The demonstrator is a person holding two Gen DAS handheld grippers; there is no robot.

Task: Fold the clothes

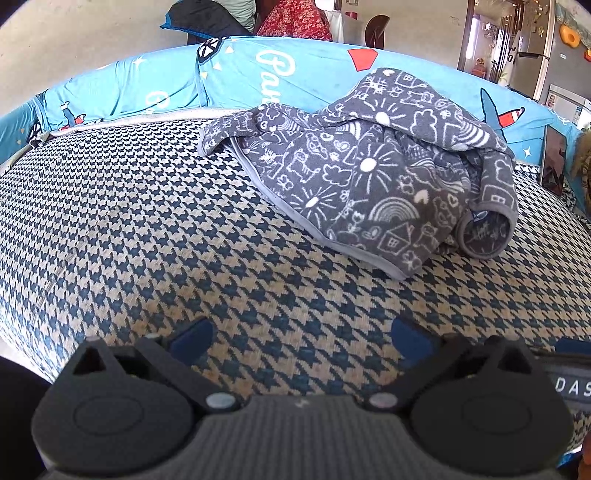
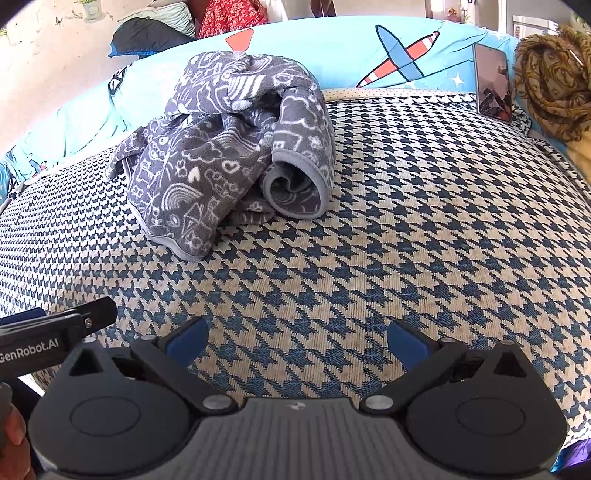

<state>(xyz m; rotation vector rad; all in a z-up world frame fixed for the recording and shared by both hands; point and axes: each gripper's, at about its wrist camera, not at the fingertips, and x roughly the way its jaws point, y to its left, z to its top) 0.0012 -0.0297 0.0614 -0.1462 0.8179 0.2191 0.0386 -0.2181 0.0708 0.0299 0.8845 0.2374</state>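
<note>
A grey garment with white doodle prints (image 1: 369,162) lies crumpled in a heap on the houndstooth bedcover (image 1: 147,221), up against the blue bolster. In the right wrist view the same garment (image 2: 221,147) sits far left of centre, one rolled cuff facing me. My left gripper (image 1: 301,338) hovers open over bare cover, well short of the garment, nothing between its blue pads (image 1: 192,338). My right gripper (image 2: 295,343) is also open and empty, the heap ahead and to its left. The left tool's body (image 2: 59,332) shows at that view's left edge.
A blue cartoon-print bolster (image 1: 258,81) runs along the far edge of the bed. A phone (image 2: 493,83) leans against it at the right, beside a brown patterned scarf (image 2: 554,81). Dark and red fabrics (image 2: 229,18) lie behind. The bed's near edge drops off lower left.
</note>
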